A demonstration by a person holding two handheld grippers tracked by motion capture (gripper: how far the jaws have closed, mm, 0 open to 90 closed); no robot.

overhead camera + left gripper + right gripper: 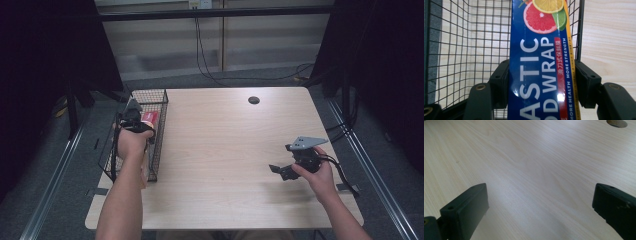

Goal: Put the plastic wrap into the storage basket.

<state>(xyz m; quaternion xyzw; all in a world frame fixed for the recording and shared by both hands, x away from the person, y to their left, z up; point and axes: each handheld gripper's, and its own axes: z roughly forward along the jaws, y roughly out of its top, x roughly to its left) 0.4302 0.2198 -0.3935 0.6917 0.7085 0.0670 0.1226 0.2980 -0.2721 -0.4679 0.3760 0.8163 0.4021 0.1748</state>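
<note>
A long blue plastic food wrap box [541,70] with citrus slices printed on it lies in a black wire basket [156,102] at the table's left edge. My left gripper [134,120] is down in the basket, its jaws shut on the box from both sides [541,82]. In the high view a red end of the box [149,117] shows beside the gripper. My right gripper [281,171] hovers over bare wood at the right of the table, open, with nothing between its jaws [539,207].
The light wooden table [225,145] has a round cable hole [254,100] near its far edge, also seen as a cable hole [617,123] in the right gripper view. Dark curtains and metal rails flank the table. Cables hang behind it.
</note>
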